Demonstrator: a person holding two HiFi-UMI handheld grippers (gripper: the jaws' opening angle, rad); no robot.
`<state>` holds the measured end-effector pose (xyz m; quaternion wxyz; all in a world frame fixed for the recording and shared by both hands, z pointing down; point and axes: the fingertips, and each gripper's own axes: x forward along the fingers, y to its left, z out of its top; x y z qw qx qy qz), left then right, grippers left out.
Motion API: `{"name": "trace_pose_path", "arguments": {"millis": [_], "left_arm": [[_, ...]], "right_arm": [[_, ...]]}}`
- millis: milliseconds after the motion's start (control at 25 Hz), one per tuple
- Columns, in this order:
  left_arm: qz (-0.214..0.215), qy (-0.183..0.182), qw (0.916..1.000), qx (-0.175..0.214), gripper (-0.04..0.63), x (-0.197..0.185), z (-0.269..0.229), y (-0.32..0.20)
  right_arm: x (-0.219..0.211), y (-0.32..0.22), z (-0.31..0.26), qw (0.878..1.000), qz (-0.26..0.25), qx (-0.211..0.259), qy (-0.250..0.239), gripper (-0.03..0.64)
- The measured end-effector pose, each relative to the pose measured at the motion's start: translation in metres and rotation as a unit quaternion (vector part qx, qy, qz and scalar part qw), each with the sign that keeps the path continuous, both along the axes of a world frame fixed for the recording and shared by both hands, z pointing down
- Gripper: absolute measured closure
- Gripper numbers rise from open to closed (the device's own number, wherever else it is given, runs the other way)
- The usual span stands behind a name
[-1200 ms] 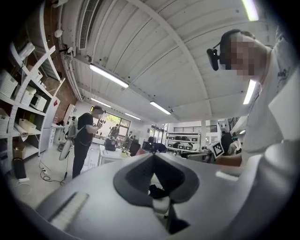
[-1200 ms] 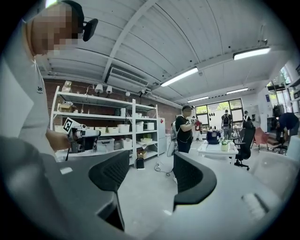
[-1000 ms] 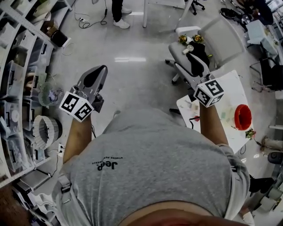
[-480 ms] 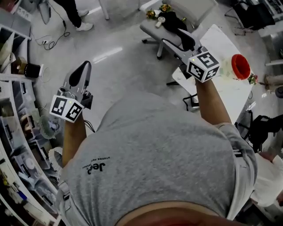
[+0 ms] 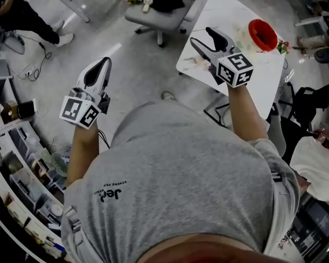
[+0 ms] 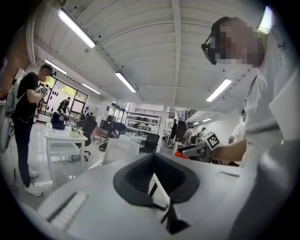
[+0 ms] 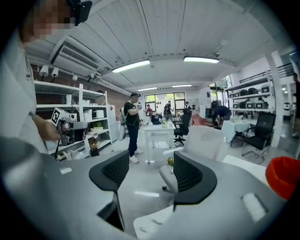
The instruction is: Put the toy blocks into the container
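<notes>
Printed on the chest of the grey shirt [image 5: 169,169], upside down from the head view: something like "JeP", with a smaller line beneath too fine to read. Black-and-white square markers on both cubes, no letters. Holds the left gripper [image 5: 104,62] out over bare floor [image 5: 133,77], jaws pressed together with nothing between them. Holds the right gripper [image 5: 206,38] above the near corner of the white table [image 5: 267,77], jaws well apart and empty. Red container [image 5: 262,35] upright on the far part of that table, ahead and to the right of the right gripper, clear of it. Grey office chair [image 5: 154,15] just beside the table's far left side. From the right gripper view alone: the container as a red curve at the right edge, a standing person in a dark top [image 7: 132,124] beside a white desk [image 7: 159,133], wall shelving [image 7: 89,122] and ceiling strip lights. From the left gripper view alone: the right gripper's marker cube seen side-on, plus another standing figure at the far left. Only from above: crowded shelves [image 5: 25,169] along the lower left.
</notes>
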<state>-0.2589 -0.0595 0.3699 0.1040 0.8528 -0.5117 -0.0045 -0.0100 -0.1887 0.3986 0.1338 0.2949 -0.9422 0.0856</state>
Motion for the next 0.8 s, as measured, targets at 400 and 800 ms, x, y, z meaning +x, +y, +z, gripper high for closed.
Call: {"name": "trace_pose_path", "arguments": {"millis": [400,800], "left_arm": [[0.087,0.000,0.9956,-0.034,0.538,0.104,0.065,-0.080],[0.130,-0.005,0.9900,-0.054,0.538,0.162,0.124,-0.121]], "right_arm": [[0.080,-0.013,0.122,0.990,0.063,-0.098,0.084,0.341],[0.093,-0.005,0.228,0.964,0.065,-0.198,0.167,0.313]]}}
